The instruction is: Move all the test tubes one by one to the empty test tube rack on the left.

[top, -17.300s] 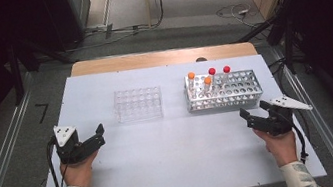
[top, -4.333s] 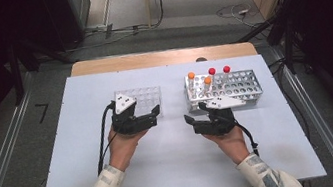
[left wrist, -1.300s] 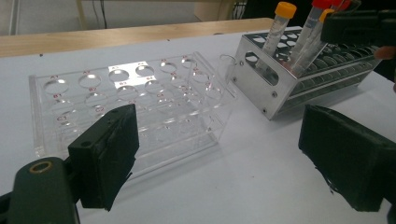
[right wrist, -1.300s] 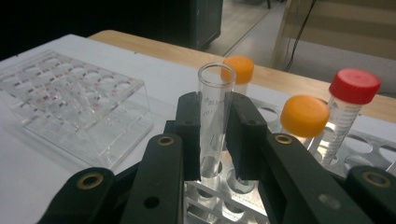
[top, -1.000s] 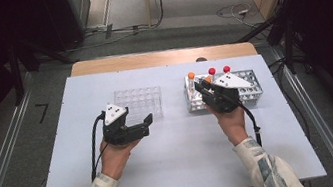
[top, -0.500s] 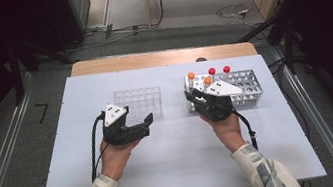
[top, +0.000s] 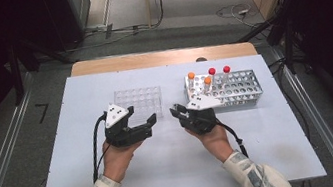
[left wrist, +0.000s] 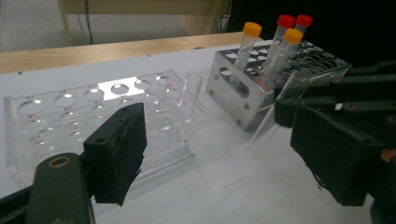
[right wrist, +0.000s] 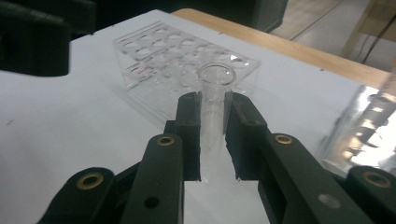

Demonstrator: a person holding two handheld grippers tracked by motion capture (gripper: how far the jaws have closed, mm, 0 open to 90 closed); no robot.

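Both hands rest low on the white table (top: 67, 185), forearms coming in from the near edge. The right gripper (right wrist: 211, 140) pinches an open clear tube (right wrist: 213, 107) upright between nearly closed jaws. The left gripper (top: 146, 123) gapes wide, holding nothing. Beyond stand a clear plastic rack (top: 139, 100) and a metal rack (top: 240, 89) with four capped tubes: two orange, two red

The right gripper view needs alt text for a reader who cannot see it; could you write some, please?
The right gripper is shut on an uncapped clear tube, held upright between its black jaws above the white table. Beyond it stands a clear plastic rack, and a metal rack shows at the right edge.
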